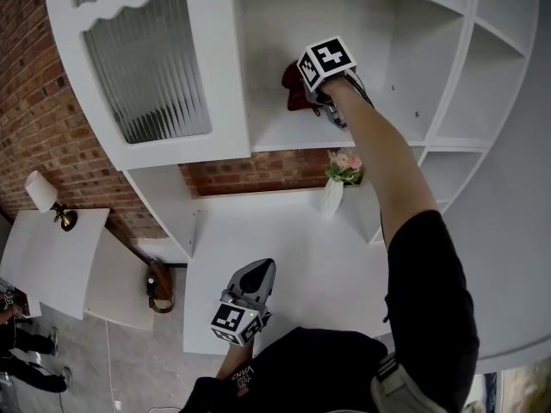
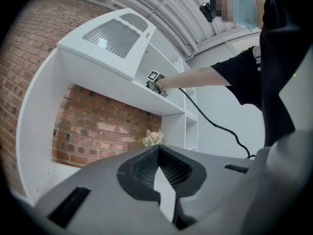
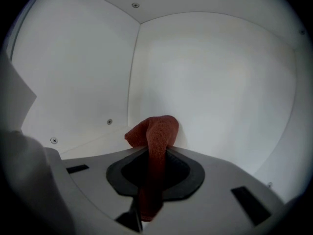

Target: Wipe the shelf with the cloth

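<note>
My right gripper (image 1: 303, 93) reaches into the upper compartment of the white shelf unit (image 1: 370, 126), shut on a red knitted cloth (image 1: 294, 87). In the right gripper view the cloth (image 3: 155, 136) sticks out past the fingertips of that gripper (image 3: 156, 150) and bunches close to the compartment's back corner (image 3: 134, 82). Whether it touches the wall I cannot tell. My left gripper (image 1: 256, 271) hangs low over the white counter (image 1: 301, 256), shut with nothing in it. In the left gripper view its tips (image 2: 158, 147) meet, and the right gripper (image 2: 155, 81) shows far off at the shelf.
A cabinet door with ribbed glass (image 1: 151, 67) stands left of the compartment. A white vase of flowers (image 1: 337, 183) sits on the counter below, against a brick wall (image 1: 250, 172). A lamp (image 1: 43, 194) on a side table and a brown bag (image 1: 157, 286) are at lower left.
</note>
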`<state>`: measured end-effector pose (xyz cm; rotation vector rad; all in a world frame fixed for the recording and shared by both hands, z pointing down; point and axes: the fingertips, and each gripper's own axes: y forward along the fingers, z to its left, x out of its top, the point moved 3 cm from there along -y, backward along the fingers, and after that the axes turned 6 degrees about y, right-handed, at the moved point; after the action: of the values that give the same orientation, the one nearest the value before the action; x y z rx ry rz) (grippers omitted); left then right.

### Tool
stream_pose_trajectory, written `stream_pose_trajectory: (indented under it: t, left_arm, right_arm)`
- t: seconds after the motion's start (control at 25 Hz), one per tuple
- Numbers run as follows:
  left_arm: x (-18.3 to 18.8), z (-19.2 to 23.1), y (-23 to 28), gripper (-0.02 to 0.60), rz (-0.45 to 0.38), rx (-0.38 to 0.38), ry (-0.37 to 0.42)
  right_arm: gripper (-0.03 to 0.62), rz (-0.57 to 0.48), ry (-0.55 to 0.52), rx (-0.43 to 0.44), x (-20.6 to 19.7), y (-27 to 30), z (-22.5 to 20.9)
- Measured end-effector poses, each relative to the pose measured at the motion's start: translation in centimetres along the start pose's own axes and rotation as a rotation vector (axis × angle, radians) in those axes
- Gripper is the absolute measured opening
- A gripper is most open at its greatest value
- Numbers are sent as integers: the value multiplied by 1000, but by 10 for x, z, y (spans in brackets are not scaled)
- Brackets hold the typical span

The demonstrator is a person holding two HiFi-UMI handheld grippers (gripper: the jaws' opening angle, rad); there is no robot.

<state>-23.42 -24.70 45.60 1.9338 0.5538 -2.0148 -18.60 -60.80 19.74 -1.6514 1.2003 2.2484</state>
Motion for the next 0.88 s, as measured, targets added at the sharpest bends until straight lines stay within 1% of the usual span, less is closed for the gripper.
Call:
stream_pose_trajectory:
  t: [0.08, 0.24, 0.4, 0.52, 0.56, 0.64, 0.76, 0.88]
  left_arm:
    - [-1, -3, 4, 6, 6, -19, 0]
    - [-5, -10, 13, 6, 13, -66, -4]
    - [-5, -15, 21, 6, 8, -103, -7]
    - [-6, -20, 26, 6, 5, -128, -14]
    - [-6, -22, 27, 6, 5, -137, -18]
    - [-7, -24, 30, 6, 5, -154, -25]
    - [-6, -28, 32, 6, 3, -174, -29]
    - [-6, -29, 30, 6, 0, -181, -30]
  right_arm:
    - [60, 14, 1, -56, -7, -10, -24]
    - [60, 70, -27, -196, -25, -32, -73]
    - [60, 120, -38, -323, -40, -54, -110]
    - [60, 171, -131, -471, -45, -71, -131]
    - [60, 177, -167, -505, -44, -75, -135]
    - [60, 187, -207, -554, -44, -82, -139]
    - [60, 231, -239, -610, -49, -89, -141]
    - [60, 247, -254, -633, -51, -92, -142]
